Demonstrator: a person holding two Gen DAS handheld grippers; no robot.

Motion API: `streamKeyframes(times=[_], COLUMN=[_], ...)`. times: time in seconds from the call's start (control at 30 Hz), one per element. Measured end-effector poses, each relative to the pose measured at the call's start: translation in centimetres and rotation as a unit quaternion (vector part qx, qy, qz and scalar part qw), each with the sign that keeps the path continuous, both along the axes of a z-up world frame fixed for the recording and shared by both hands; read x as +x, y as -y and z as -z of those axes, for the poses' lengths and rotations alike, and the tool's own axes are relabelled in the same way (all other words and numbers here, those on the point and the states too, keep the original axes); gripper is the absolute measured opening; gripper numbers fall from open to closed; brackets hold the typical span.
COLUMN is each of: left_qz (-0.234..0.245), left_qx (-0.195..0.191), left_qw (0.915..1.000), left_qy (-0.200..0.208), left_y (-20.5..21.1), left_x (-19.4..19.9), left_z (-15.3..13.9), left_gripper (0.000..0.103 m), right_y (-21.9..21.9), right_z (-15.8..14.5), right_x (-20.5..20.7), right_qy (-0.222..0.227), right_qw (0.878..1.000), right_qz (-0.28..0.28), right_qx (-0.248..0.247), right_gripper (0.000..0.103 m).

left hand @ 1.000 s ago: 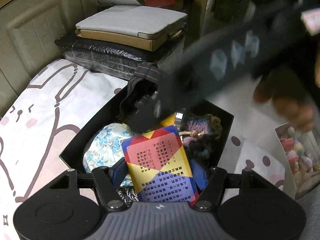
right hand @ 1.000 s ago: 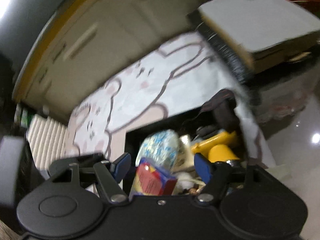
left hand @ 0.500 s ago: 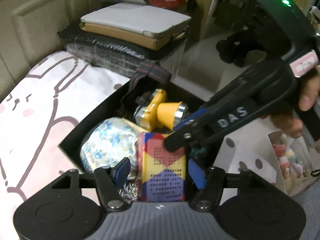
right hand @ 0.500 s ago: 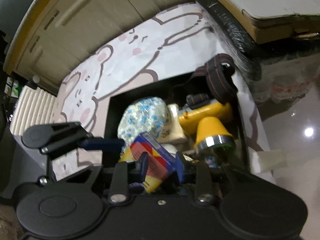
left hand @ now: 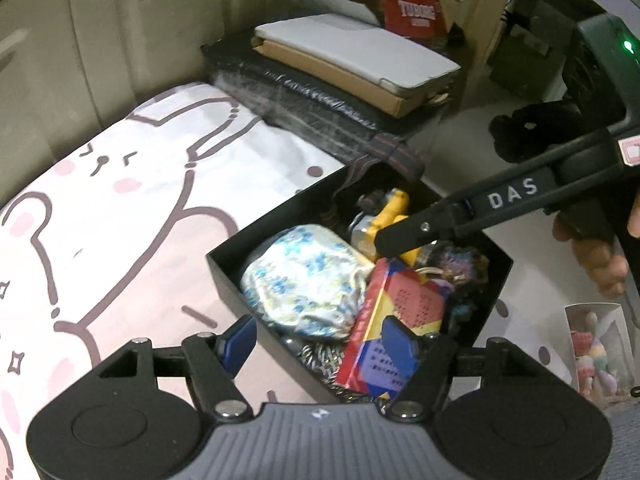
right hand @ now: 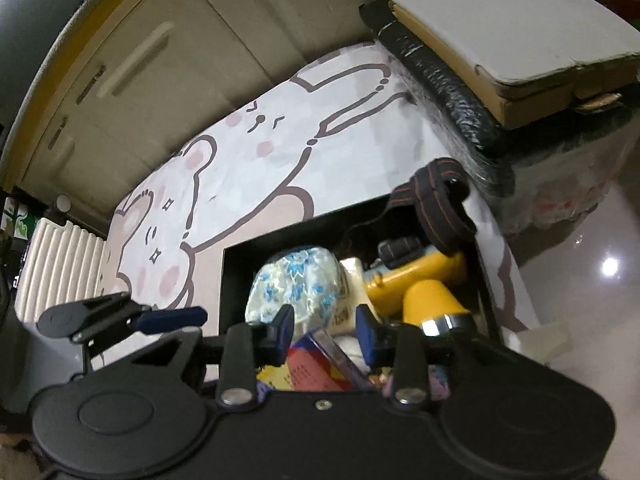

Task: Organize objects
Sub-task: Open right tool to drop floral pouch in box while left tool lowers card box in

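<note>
A black box (left hand: 224, 264) crammed with a floral pouch (left hand: 304, 284), yellow headlamp (right hand: 424, 280) and colourful card pack (left hand: 384, 336) sits on a rabbit-print sheet (left hand: 132, 208), boxes stacked behind. The left gripper (left hand: 316, 338) hangs half open over the box's near edge, empty. The right gripper (right hand: 324, 330), jaws just reopening slightly, straddles the pack's top edge; contact is unclear.

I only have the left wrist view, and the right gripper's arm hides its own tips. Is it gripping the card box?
Observer: No. The right gripper straddles the card box's top corner with its pads off it. Its jaws have just been opening.
Operator: What's under that arm?
Observer: The headlamp's chrome lens end, close to the right pad.
Operator: Anything between the pouch and the headlamp?
Observer: A white tube, wedged between them.
</note>
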State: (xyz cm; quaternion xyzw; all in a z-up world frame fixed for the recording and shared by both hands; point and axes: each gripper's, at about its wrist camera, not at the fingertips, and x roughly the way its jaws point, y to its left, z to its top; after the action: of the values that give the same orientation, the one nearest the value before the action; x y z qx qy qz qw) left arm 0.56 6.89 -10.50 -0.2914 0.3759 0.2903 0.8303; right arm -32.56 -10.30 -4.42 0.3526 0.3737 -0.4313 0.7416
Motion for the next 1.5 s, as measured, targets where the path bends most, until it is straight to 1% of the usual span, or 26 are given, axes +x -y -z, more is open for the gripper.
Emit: streamKeyframes(times=[0.07, 0.13, 0.17, 0.23, 0.37, 0.47, 0.53, 0.6, 0.67, 0.73, 0.77, 0.83, 0.87, 0.9, 0.97, 1.03, 1.07, 1.1, 1.17, 1.27, 1.37, 1.5], left_qz=[0.007, 0.009, 0.015, 0.016, 0.024, 0.032, 0.034, 0.044, 0.047, 0.051, 0.054, 0.051, 0.052, 0.050, 0.056, 0.064, 0.074, 0.080, 0.089, 0.095, 0.102, 0.117], left_qx=[-0.002, -0.003, -0.003, -0.004, -0.005, -0.006, -0.006, -0.004, -0.003, -0.001, -0.001, -0.001, -0.002, -0.002, -0.003, -0.005, -0.006, -0.006, -0.002, -0.006, -0.008, -0.007], left_qw=[1.0000, 1.0000, 0.9999, 0.9999, 0.9997, 0.9994, 0.9992, 0.9988, 0.9986, 0.9984, 0.9983, 0.9984, 0.9983, 0.9983, 0.9978, 0.9972, 0.9964, 0.9958, 0.9950, 0.9945, 0.9938, 0.9924], left_qy=[-0.002, -0.001, -0.001, 0.000, -0.006, -0.012, -0.020, -0.023, -0.023, -0.023, -0.023, -0.025, -0.027, -0.030, -0.035, -0.039, -0.040, -0.043, -0.045, -0.043, -0.043, -0.037], left_y=[0.0, 0.0, 0.0, 0.0, 0.0, 0.1, 0.2, 0.3, 0.4, 0.3, 0.3, 0.1, 0.0, -0.1, -0.2, -0.1, 0.0, 0.2, 0.2, 0.0, 0.0, 0.2], left_x=[-0.2, -0.3, -0.4, -0.4, -0.2, 0.0, 0.2, 0.3, 0.3, 0.1, 0.0, -0.2, -0.3, -0.3, -0.2, 0.1, 0.2, 0.4, 0.5, 0.4, 0.5, 0.6], left_z=[0.2, 0.2, 0.2, 0.2, 0.3, 0.4, 0.5, 0.5, 0.4, 0.4, 0.4, 0.5, 0.6, 0.7, 1.0, 1.3, 1.4, 1.5, 1.6, 1.7, 1.8, 1.8], left_gripper=[0.070, 0.070, 0.070, 0.070, 0.070, 0.070, 0.070, 0.070, 0.070, 0.070, 0.070, 0.070, 0.070, 0.070, 0.070, 0.070, 0.070, 0.070, 0.070, 0.070, 0.070, 0.070], right_y=[0.1, -0.2, -0.4, -1.0, -2.0, -2.4, -2.6, -2.6, -2.3, -1.8, -1.5, -1.0, -0.8, -0.7, -0.9, -1.2, -1.3, -1.5, -1.9, -2.7, -3.4, -3.9], right_z=[0.5, 0.6, 0.5, 0.3, 0.3, 0.5, 0.3, -0.1, -0.8, -1.1, -1.1, -0.5, 0.2, 0.6, 1.2, 1.2, 1.2, 1.1, 0.8, 0.1, -0.2, -0.2], right_x=[0.8, 1.0, 1.1, 1.2, 0.7, 0.3, 0.2, -0.1, -0.8, -1.6, -1.8, -2.0, -1.9, -1.7, -1.2, -0.6, -0.4, -0.4, -0.2, 0.2, 0.5, 0.5], right_qy=[-0.027, -0.035, -0.035, -0.047, -0.076, -0.082, -0.081, -0.060, -0.028, -0.012, -0.013, -0.033, -0.049, -0.059, -0.074, -0.094, -0.096, -0.096, -0.093, -0.091, -0.100, -0.112], right_qw=[1.000, 0.999, 0.999, 0.998, 0.996, 0.996, 0.996, 0.998, 1.000, 0.999, 0.998, 0.997, 0.997, 0.997, 0.996, 0.995, 0.995, 0.995, 0.996, 0.996, 0.995, 0.993], right_qz=[-0.007, -0.020, -0.027, -0.036, -0.036, -0.030, -0.028, -0.017, 0.015, 0.050, 0.062, 0.069, 0.065, 0.058, 0.039, 0.020, 0.015, 0.012, 0.001, -0.013, -0.024, -0.025], right_qx=[0.003, 0.013, 0.019, 0.014, 0.017, 0.022, 0.020, 0.012, -0.002, -0.014, -0.017, -0.013, -0.006, 0.000, 0.010, 0.003, 0.002, 0.001, 0.001, -0.004, -0.006, 0.000], right_gripper=[0.031, 0.030, 0.026, 0.027, 0.022, 0.022, 0.022, 0.021, 0.021, 0.021, 0.021, 0.021, 0.021, 0.018, 0.018, 0.017, 0.016, 0.012, 0.006, 0.003, 0.003, 0.003])
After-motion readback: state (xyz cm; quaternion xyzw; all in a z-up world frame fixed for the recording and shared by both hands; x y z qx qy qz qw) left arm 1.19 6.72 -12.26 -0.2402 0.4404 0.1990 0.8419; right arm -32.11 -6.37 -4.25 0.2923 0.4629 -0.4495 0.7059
